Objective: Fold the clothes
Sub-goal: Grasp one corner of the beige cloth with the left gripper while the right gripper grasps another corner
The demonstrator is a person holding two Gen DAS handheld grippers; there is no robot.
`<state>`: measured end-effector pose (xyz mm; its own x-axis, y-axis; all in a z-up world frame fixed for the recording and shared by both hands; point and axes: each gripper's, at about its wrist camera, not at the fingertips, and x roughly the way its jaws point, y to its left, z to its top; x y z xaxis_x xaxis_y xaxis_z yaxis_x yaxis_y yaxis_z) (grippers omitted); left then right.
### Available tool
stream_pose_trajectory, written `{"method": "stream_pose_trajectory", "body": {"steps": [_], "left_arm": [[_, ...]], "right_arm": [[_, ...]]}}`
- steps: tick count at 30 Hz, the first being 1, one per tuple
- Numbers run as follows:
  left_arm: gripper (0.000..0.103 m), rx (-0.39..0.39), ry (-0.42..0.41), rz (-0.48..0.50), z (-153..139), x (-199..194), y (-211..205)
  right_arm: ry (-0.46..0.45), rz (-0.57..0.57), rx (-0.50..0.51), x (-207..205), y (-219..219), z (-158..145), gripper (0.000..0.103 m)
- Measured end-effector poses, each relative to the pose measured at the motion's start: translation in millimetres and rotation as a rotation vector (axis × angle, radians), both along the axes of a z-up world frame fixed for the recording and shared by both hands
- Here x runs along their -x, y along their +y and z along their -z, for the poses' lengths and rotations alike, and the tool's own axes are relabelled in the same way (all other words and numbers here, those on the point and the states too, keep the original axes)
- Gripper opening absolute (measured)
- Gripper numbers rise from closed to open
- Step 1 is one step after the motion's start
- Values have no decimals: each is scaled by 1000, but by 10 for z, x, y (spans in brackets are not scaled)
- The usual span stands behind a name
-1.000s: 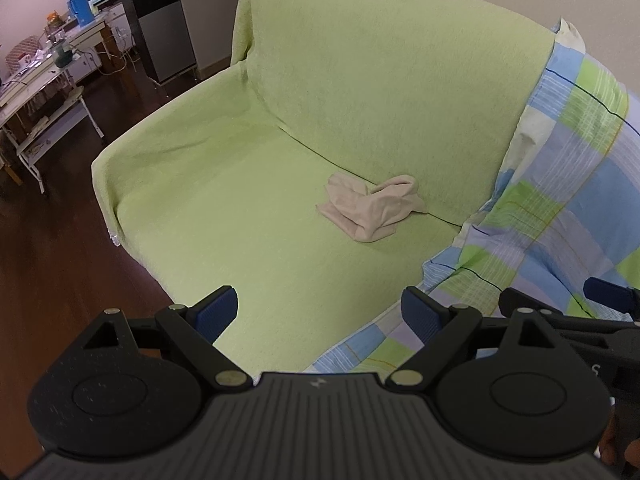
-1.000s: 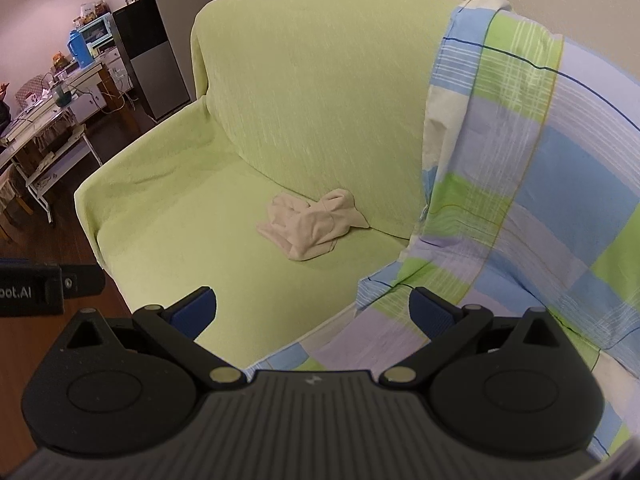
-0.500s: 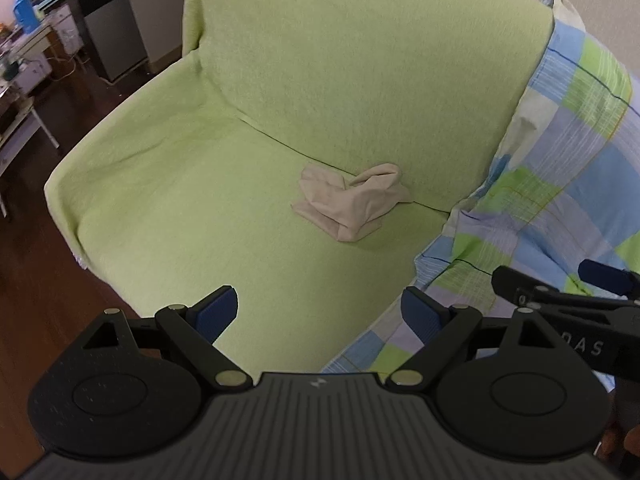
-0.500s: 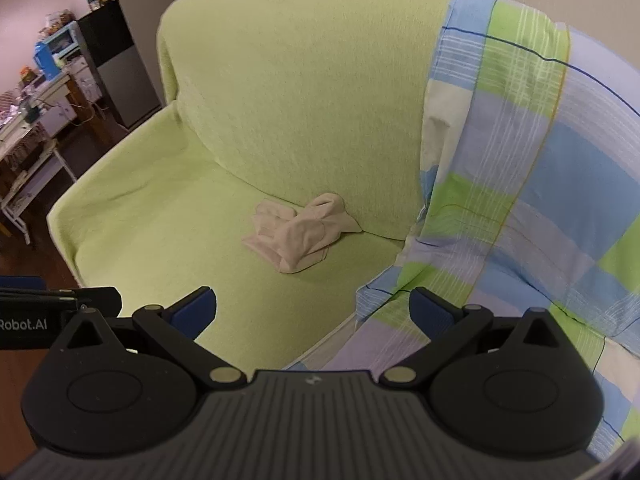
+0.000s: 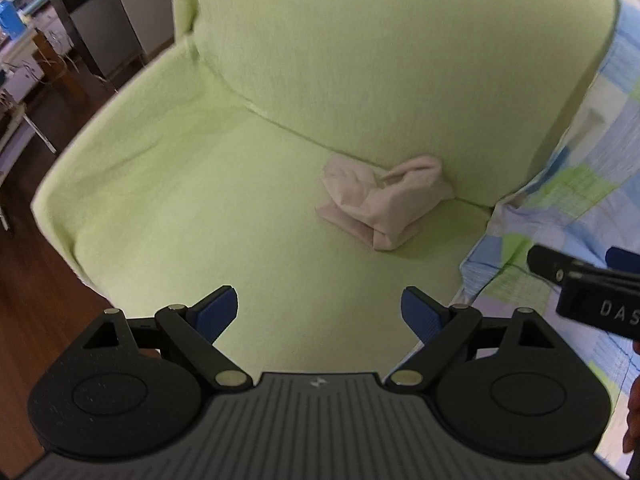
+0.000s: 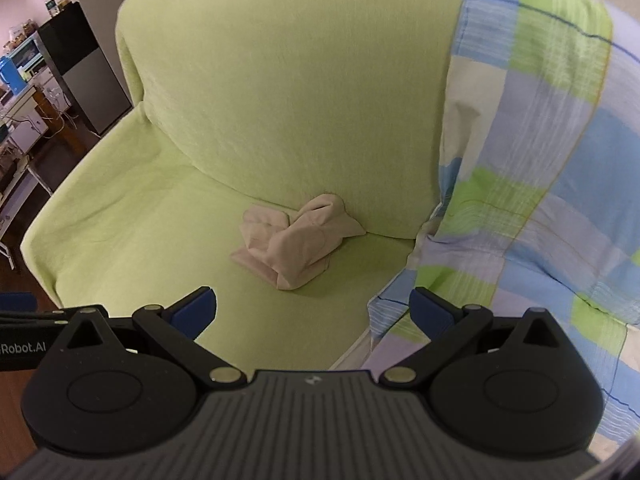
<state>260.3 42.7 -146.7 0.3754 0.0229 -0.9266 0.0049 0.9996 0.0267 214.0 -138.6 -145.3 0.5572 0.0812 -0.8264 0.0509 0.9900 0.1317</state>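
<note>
Green-covered sofa (image 5: 224, 200) fills both views, w/ a plaid sheet (image 6: 540, 200) draped over its right side. Crumpled beige garment (image 6: 298, 238) sits on the seat near the backrest crease. Left tool (image 5: 318, 312) & right tool (image 6: 314, 308) hover short of it, both wide open, empty. Best approach: grab separate edges, lift, shake flat before folding.

A lime-green covered sofa (image 6: 280, 92) fills the middle; dark wood floor (image 5: 28, 280) lower left, black fridge (image 6: 76, 64) (upper left), checked sheet (image 6: 560, 160) right.
</note>
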Motion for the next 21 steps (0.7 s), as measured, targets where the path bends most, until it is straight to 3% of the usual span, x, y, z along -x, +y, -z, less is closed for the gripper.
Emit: {"method": "stream_pose_trajectory", "body": {"steps": [3, 10, 14, 17, 21], "left_arm": [[90, 31, 71, 16, 493, -155, 54], [90, 5, 88, 133, 1424, -391, 52], [90, -10, 98, 199, 1957, -525, 51], [90, -9, 80, 255, 2233, -716, 56], [88, 18, 7, 317, 2364, -1221, 100]], "right_arm": [[28, 13, 11, -121, 11, 362, 102], [164, 101, -54, -290, -16, 1354, 101], [196, 153, -99, -394, -9, 1841, 101], [199, 193, -136, -551, -17, 2078, 101], [105, 222, -154, -903, 1, 2231, 100]]}}
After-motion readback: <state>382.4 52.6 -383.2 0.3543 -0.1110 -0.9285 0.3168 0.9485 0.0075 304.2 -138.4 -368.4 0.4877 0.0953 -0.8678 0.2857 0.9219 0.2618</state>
